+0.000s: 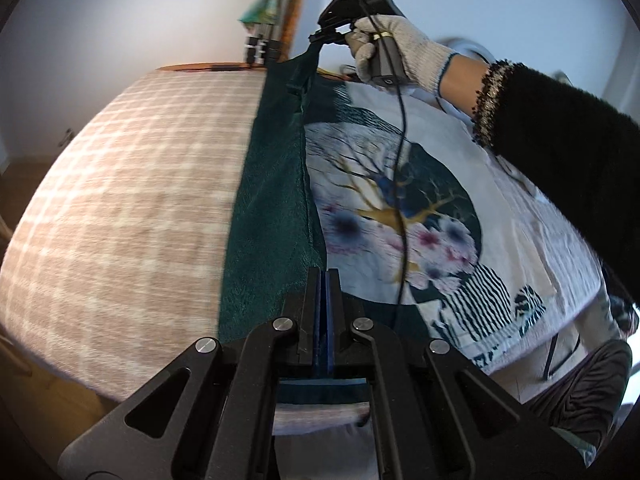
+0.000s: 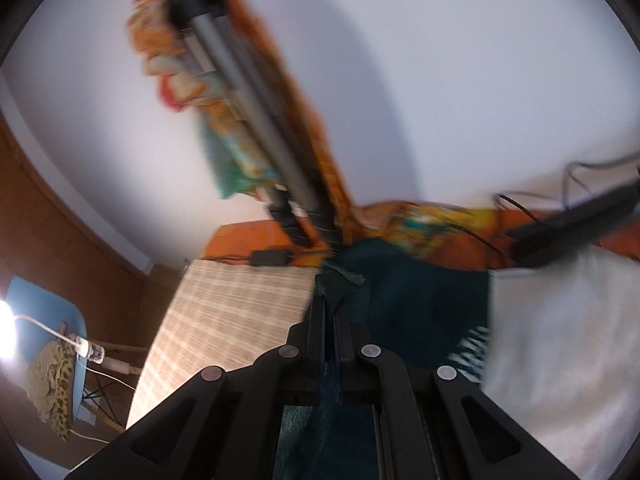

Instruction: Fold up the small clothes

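A dark teal garment (image 1: 272, 184) hangs stretched between my two grippers above the table. My left gripper (image 1: 325, 276) is shut on its near edge. My right gripper (image 1: 320, 38), held by a gloved hand, is shut on its far corner and lifts it. In the right wrist view the right gripper (image 2: 329, 300) is shut with teal cloth (image 2: 420, 304) between the fingers and spreading to the right. A printed cloth (image 1: 400, 208) with a tree and flowers lies under the garment on the right.
A beige checked tablecloth (image 1: 132, 208) covers the table on the left. A tripod with a colourful cloth (image 2: 248, 112) stands at the far edge. Cables and a black bar (image 2: 572, 228) lie at the far right. A blue chair (image 2: 48, 344) stands left of the table.
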Motion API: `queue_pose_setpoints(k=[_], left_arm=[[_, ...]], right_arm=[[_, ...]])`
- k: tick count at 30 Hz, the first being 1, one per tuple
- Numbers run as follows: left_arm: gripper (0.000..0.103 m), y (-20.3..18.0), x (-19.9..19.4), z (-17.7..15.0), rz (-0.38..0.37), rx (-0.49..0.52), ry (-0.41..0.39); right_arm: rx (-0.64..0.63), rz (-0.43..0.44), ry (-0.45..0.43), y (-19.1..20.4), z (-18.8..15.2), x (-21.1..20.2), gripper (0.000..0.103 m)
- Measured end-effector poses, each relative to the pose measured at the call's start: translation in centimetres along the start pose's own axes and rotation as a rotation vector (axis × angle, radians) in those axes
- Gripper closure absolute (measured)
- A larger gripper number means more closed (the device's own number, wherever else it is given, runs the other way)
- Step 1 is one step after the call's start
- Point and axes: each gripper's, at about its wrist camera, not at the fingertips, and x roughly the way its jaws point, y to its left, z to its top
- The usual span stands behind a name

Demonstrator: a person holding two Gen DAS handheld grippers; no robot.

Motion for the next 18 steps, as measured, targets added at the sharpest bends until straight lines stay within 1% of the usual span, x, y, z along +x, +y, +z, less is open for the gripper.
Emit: queue_pose_setpoints(k=[3,6,11,14,17,18], left_arm=[[0.103,-1.3,0.9,-0.2,-0.014,0.025,0.025],[0.103,-2.5,1.5,-0.4,-0.023,0.048,0.039],[0.103,-4.1,2.8,-0.3,-0.037,0.076,0.063],[0.103,-4.5,3.6,-0.3,-0.054,0.070,0.081],[0.103,-5.1,3.8,-0.5,-0.077,0.088,0.091],[0.103,-5.5,3.8,-0.6,-0.085,0.097,0.094]], right_arm=[[-0.006,-0.033,0.010,-1.5,-0.1,0.2,0.103],[-0.017,-0.083,0.023,-2.8,-0.2,0.6,0.103],[0.003,-0.096,0.016,-4.6,0.0,1.0,0.103],[-0.013,-0.124,0.036,-5.2,-0.1,1.4,0.094],[-0.005,-0.192,0.045,-6.1,-0.2,1.4,0.071],[-0.002,-0.212,0.040,-6.4,-0.3,1.1,0.070]])
